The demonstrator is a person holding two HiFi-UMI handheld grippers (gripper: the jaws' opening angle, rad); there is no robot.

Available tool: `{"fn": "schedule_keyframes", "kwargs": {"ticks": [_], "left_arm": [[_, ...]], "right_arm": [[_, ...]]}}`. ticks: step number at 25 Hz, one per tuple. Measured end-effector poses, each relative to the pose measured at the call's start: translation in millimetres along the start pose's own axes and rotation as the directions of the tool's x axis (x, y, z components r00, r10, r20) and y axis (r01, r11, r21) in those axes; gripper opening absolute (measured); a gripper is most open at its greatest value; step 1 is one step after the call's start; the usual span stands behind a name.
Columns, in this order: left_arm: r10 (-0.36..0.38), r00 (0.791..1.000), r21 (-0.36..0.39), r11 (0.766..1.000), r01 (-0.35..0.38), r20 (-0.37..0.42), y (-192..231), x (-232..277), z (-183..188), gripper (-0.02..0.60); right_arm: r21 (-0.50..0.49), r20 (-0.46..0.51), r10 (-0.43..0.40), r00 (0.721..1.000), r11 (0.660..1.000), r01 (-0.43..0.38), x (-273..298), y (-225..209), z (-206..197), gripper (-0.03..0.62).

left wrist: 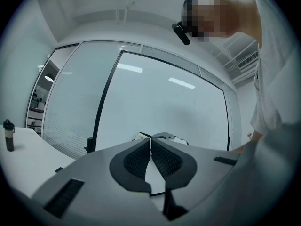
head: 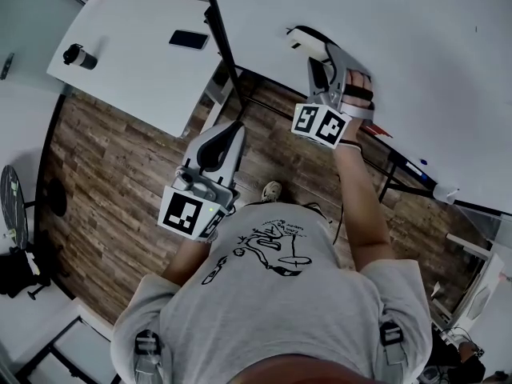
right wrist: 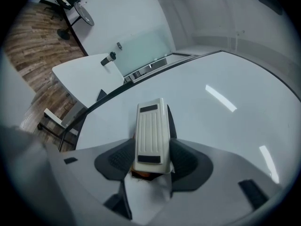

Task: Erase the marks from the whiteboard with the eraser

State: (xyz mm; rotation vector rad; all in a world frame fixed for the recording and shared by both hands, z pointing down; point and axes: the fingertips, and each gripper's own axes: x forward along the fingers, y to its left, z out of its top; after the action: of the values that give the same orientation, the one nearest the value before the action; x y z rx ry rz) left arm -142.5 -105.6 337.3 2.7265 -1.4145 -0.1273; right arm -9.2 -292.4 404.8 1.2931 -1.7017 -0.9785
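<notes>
My right gripper (right wrist: 151, 161) is shut on the white eraser (right wrist: 151, 136), which has a ribbed back and sticks out past the jaws against the whiteboard (right wrist: 221, 98). In the head view the eraser (head: 306, 40) lies on the whiteboard (head: 400, 62) near its lower left part, with the right gripper (head: 320, 62) behind it. No marks show on the board near the eraser. My left gripper (head: 224, 138) hangs lower, away from the board, with its jaws together and nothing between them; in its own view the left gripper (left wrist: 151, 149) points up at the board (left wrist: 160, 102).
A white table (head: 136, 54) stands at the left with a dark bottle (head: 80, 56) and a phone (head: 189, 39). The board's black stand (head: 240, 86) and its tray with markers (head: 416, 166) run below the board. Wooden floor (head: 104, 182) lies underneath.
</notes>
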Motion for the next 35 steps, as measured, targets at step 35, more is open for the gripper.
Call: {"fn": "schedule_keyframes", "kwargs": {"ticks": [35], "left_arm": [[0.045, 0.999, -0.021, 0.999, -0.045, 0.015, 21, -4, -2, 0.026]], "right_arm": [[0.173, 0.068, -0.111, 0.991, 0.980, 0.098, -11, -77, 40, 0.239]]}}
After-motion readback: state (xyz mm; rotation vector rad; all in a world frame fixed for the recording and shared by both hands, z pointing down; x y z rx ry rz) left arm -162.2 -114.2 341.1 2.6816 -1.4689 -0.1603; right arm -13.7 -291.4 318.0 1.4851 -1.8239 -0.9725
